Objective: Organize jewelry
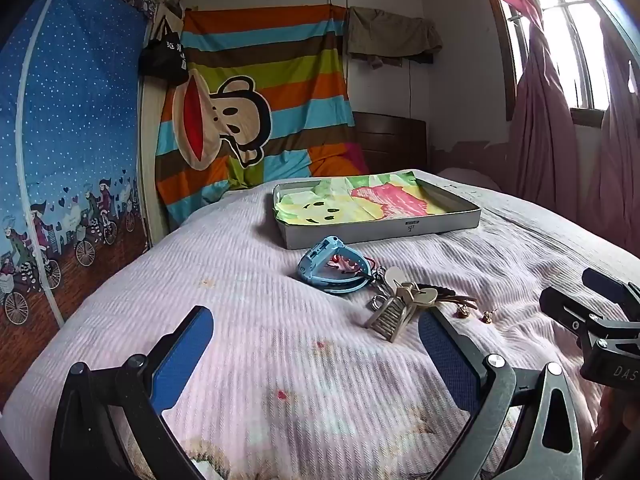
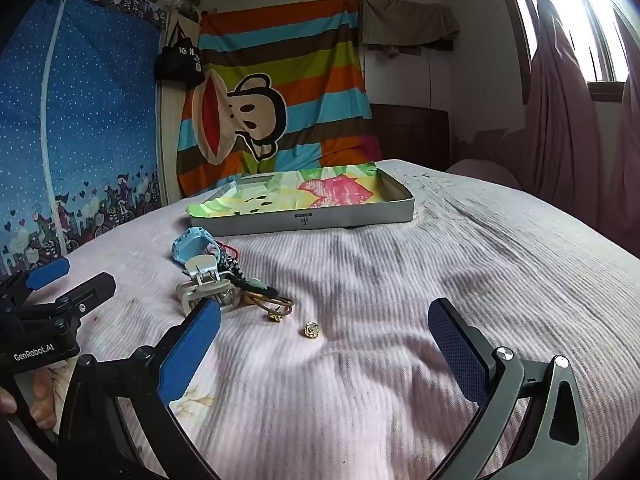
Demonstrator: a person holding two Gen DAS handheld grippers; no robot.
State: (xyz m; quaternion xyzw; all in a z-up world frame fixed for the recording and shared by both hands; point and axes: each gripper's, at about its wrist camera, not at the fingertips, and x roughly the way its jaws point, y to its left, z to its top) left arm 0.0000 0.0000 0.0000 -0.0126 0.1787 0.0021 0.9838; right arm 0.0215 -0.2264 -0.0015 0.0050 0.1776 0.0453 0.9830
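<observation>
The two gold earrings [image 2: 311, 329] are too small to make out; the hair clip [image 2: 208, 285] hides the bracelets [image 2: 276, 302] partly.

both wrist views face across the bed [image 1: 280, 360], sharing the tray [image 2: 304, 222].

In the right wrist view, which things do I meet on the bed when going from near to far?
Gold earring → metal hair clip → blue watch → lined tray.
</observation>
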